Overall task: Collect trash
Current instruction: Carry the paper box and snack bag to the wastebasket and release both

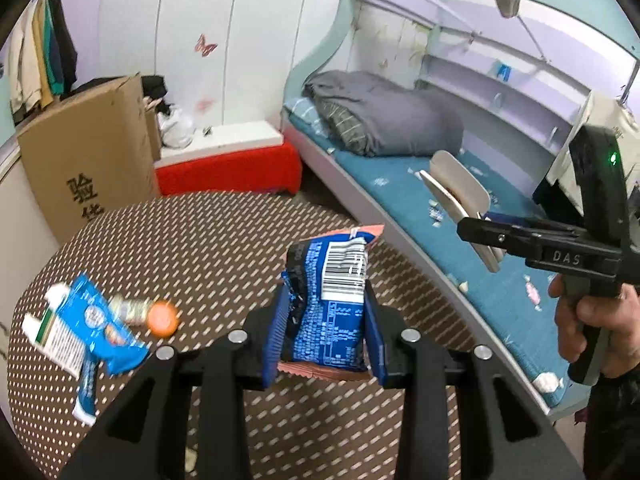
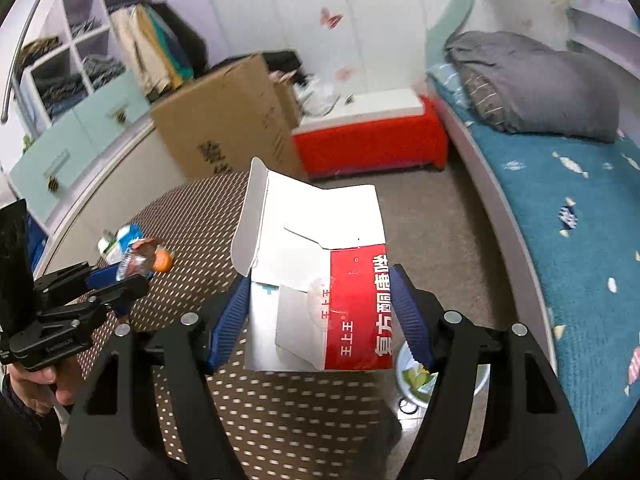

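My left gripper is shut on a blue snack packet with a barcode, held above the round dotted brown table. My right gripper is shut on an opened red and white carton, held over the table's right edge. The right gripper also shows at the right of the left wrist view, carton in it. On the table's left lie a blue and white wrapper and a small bottle with an orange cap; the bottle shows again in the right wrist view.
A white bin stands on the floor under the right gripper. A large cardboard box and a red bench stand beyond the table. A bed with a blue sheet runs along the right.
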### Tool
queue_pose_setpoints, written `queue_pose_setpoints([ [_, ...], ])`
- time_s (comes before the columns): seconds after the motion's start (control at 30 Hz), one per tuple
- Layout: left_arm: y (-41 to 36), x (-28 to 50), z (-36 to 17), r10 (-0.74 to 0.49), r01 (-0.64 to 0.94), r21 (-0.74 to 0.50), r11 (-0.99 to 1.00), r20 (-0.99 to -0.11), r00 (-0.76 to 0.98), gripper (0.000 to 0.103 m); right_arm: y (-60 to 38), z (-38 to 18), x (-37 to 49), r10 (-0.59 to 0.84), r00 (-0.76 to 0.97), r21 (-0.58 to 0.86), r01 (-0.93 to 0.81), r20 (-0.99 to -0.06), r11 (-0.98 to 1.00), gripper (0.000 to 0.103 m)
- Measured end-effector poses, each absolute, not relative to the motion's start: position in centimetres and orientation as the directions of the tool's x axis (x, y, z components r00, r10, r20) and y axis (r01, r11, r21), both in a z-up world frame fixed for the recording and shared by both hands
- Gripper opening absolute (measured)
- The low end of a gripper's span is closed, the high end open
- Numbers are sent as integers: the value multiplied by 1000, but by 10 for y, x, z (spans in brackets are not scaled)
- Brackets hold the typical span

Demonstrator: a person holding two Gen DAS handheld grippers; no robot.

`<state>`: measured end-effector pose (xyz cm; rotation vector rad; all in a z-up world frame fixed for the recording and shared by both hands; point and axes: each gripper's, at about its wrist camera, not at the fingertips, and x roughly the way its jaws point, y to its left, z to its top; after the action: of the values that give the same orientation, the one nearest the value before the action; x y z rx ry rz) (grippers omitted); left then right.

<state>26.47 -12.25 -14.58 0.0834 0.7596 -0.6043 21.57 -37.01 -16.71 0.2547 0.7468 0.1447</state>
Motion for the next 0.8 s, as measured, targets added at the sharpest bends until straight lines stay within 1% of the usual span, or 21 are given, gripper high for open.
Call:
queue_pose_setpoints([
  [0.2, -165, 268, -129, -545, 586, -175, 791, -637, 545, 35, -430, -165, 205, 141, 756, 294, 71, -639, 953, 68],
  [0.37, -203, 270, -125, -587, 626, -195, 755, -629, 510, 35, -480, -185, 201, 99, 746, 334, 172, -659, 927, 68],
  [0.6, -248, 275, -133, -609, 661, -206, 722, -643, 465, 35, -520, -242, 219, 118, 678, 383, 256, -726, 887, 68],
  [0.7, -265, 276, -139, -609, 672, -202, 712, -654, 448, 35, -531, -280, 234, 145, 626, 403, 291, -766, 868, 69],
  [0.73, -272, 277, -142, -608, 677, -201, 708, -661, 440, 35, -534, -293, 236, 153, 609, 411, 309, -778, 857, 77],
  [0.8, -284, 279, -147, -606, 682, -200, 703, -672, 427, 35, -542, -319, 242, 172, 571, 429, 353, -803, 831, 87],
])
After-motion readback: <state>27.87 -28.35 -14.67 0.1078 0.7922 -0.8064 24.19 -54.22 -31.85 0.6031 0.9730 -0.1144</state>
